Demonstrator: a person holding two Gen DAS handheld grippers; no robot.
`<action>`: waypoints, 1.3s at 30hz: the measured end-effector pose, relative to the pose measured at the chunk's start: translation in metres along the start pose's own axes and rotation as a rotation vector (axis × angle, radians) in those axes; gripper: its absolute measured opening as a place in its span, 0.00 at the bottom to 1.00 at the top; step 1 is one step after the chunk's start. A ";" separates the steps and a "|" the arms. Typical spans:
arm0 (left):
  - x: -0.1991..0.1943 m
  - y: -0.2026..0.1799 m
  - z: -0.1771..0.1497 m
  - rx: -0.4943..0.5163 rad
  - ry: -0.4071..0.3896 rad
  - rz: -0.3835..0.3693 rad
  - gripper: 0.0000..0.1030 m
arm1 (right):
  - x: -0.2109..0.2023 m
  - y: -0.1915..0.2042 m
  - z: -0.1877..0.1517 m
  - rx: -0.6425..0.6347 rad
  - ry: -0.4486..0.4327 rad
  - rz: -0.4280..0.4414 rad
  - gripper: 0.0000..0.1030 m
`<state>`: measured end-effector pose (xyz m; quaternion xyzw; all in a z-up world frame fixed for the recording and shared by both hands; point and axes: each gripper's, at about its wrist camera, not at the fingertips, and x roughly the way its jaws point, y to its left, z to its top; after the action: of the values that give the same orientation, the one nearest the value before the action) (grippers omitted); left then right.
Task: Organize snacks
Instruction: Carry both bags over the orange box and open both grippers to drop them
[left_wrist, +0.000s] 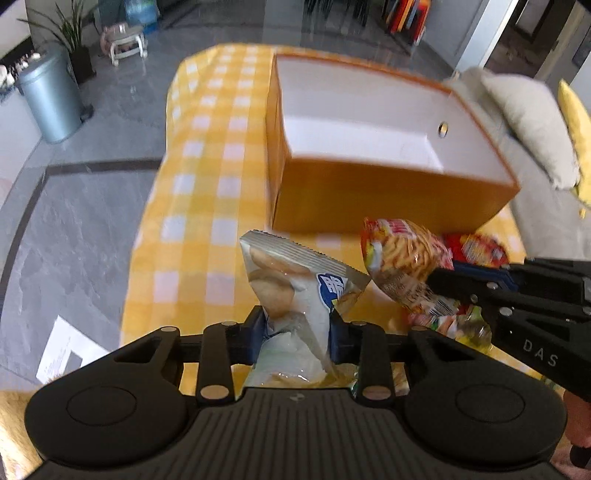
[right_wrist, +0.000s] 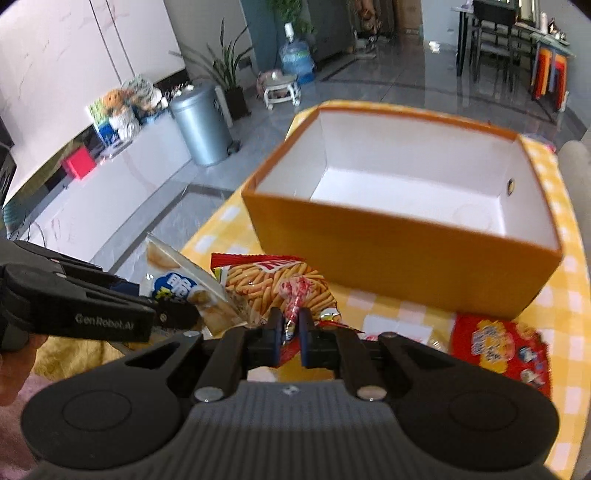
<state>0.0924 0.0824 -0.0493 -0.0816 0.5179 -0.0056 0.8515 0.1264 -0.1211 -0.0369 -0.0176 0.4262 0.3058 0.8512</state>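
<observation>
Snack bags lifted: our left gripper (left_wrist: 297, 325) clamps white chip bag (left_wrist: 295, 284); right gripper (right_wrist: 289, 332) pinches fries-print bag (right_wrist: 273, 284) before orange box (right_wrist: 399, 254), above tabletop (left_wrist: 207, 206).

Three snack bags: silver chips (left_wrist: 291, 284), fries-print one (right_wrist: 273, 284), red one (right_wrist: 502, 347). One orange box (right_wrist: 399, 254). Two grippers.

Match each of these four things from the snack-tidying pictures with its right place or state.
Things:
1 white chip bag
2 fries-print bag
3 orange box
4 red packet

States:
A open and empty
B lying on the checked cloth
C pinched in the left claw
D pinched in the right claw

Pairs: 1-C, 2-D, 3-A, 4-B
</observation>
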 end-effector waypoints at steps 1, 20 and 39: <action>-0.005 -0.002 0.003 0.001 -0.015 -0.001 0.36 | -0.006 -0.001 0.003 0.007 -0.012 -0.006 0.04; -0.026 -0.054 0.100 0.172 -0.139 0.009 0.36 | -0.047 -0.040 0.079 0.148 -0.116 -0.143 0.04; 0.066 -0.090 0.160 0.470 0.042 0.168 0.36 | 0.059 -0.080 0.120 0.092 0.127 -0.250 0.03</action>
<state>0.2707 0.0089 -0.0224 0.1619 0.5247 -0.0567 0.8338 0.2815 -0.1217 -0.0226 -0.0508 0.4872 0.1759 0.8539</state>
